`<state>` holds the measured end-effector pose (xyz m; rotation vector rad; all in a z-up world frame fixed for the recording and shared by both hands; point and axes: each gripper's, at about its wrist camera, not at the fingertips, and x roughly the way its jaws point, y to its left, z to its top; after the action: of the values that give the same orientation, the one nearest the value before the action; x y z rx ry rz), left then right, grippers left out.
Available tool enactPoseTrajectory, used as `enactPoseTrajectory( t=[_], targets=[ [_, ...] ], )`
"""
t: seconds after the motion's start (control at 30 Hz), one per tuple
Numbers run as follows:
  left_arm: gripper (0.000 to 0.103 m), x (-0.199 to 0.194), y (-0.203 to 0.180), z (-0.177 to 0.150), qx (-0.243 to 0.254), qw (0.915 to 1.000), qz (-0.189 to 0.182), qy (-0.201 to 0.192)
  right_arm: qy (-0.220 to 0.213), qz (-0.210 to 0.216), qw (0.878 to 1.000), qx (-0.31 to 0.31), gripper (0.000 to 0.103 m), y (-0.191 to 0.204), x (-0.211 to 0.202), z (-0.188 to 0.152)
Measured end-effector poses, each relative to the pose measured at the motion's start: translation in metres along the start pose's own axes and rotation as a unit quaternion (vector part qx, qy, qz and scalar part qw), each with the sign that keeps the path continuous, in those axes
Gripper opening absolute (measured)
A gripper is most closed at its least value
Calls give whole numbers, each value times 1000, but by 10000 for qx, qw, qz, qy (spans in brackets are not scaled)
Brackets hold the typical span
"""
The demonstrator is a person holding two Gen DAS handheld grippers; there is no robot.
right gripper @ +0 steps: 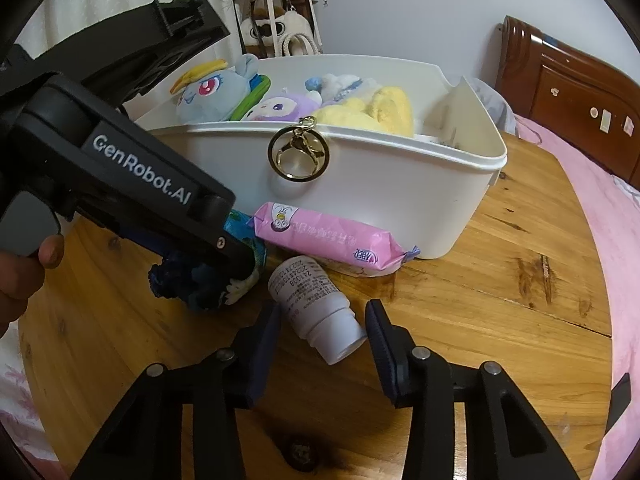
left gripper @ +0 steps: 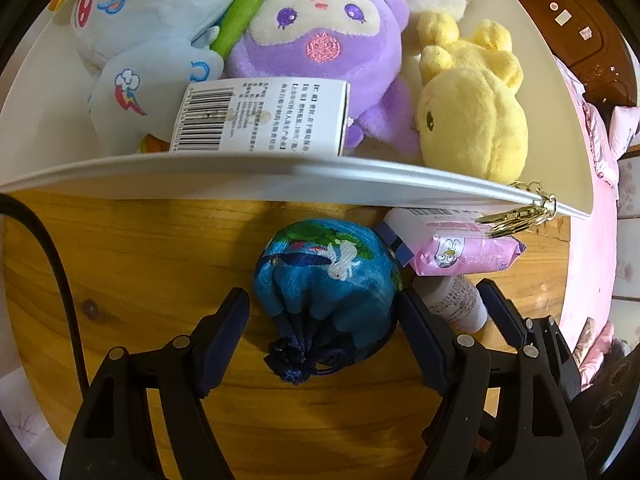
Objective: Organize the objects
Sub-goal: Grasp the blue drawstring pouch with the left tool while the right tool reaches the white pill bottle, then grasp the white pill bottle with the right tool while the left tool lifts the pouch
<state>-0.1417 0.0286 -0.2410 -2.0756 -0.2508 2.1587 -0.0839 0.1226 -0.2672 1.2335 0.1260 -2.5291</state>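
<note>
A blue drawstring pouch [left gripper: 326, 276] lies on the wooden table between the fingers of my open left gripper [left gripper: 322, 320]; the fingers are close to its sides but not clamped. In the right wrist view the left gripper covers most of the pouch [right gripper: 240, 286]. A white bottle [right gripper: 316, 308] lies on its side between the fingers of my open right gripper [right gripper: 324, 336]. A pink tissue pack [right gripper: 328, 242] lies against the white bin [right gripper: 380, 192]. The bin holds a blue pony plush [left gripper: 148, 36], a purple plush [left gripper: 324, 40], a yellow plush [left gripper: 472, 116] and a white box [left gripper: 260, 116].
A gold key ring [right gripper: 298, 152] hangs over the bin's front rim. A pink bed [right gripper: 600, 216] with a dark wooden headboard [right gripper: 568, 92] runs along the table's right side. A black cable [left gripper: 52, 256] crosses the table at left.
</note>
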Motion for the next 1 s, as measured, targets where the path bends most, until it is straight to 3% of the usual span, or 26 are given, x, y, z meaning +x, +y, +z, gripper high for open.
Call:
enactPoseTrajectory(
  t=[0.27, 0.53, 1.0],
  targets=[
    [64, -2, -1, -6, -11, 9999, -145, -5, 132, 195, 9996, -174, 31, 7, -1, -1],
    [56, -9, -3, -14, 129, 9999, -82, -25, 281, 356, 9989, -117, 30, 7, -4, -1],
    [55, -31, 8, -49, 86, 9998, 131, -80, 400, 690, 9962, -350, 28, 16, -27, -2]
  ],
)
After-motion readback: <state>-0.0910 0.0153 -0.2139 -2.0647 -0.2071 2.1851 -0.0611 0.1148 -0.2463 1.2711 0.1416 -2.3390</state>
